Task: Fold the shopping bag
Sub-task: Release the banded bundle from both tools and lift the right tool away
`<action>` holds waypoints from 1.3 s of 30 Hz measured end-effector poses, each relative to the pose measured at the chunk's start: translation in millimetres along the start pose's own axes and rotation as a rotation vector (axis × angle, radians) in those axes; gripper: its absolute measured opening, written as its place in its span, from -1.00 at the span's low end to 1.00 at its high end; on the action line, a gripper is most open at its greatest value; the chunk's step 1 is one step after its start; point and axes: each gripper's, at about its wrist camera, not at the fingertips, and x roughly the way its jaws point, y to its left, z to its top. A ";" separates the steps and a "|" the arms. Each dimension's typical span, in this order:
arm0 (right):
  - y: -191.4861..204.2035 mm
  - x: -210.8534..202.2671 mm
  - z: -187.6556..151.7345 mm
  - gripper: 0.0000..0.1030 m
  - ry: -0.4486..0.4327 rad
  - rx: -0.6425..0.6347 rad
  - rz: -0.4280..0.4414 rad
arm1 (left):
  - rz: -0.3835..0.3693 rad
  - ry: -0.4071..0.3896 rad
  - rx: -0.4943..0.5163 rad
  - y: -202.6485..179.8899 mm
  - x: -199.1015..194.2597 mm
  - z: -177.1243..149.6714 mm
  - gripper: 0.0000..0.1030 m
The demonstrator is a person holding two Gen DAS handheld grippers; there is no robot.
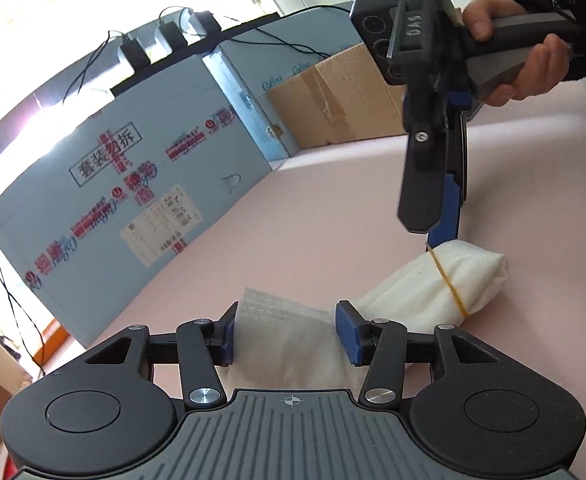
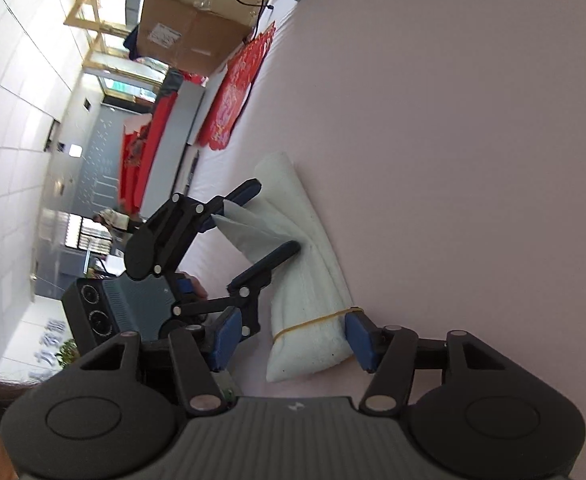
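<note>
You are securing the rolled shopping bag (image 2: pixel 309 280) with the rubber band (image 2: pixel 313 322), both grippers' jaws spread around it, so next free the right gripper (image 2: pixel 291 338) cleanly.

shopping bag (image 1: pixel 425 284) | white, rolled into a bundle | yellow band around one end | other end apparently loose

Both grippers' jaws spread apart

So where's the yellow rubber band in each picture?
Left wrist view: the rubber band circles the rolled white bag, right of centre.
Right wrist view: the band crosses the bag's lower end, low and central.
Shared landmark: the pink tabletop.
</note>
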 end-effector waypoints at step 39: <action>-12.2 36.2 38.3 -0.23 -0.043 -0.062 0.027 | -0.172 -0.003 -0.471 29.5 -29.1 -8.4 -0.25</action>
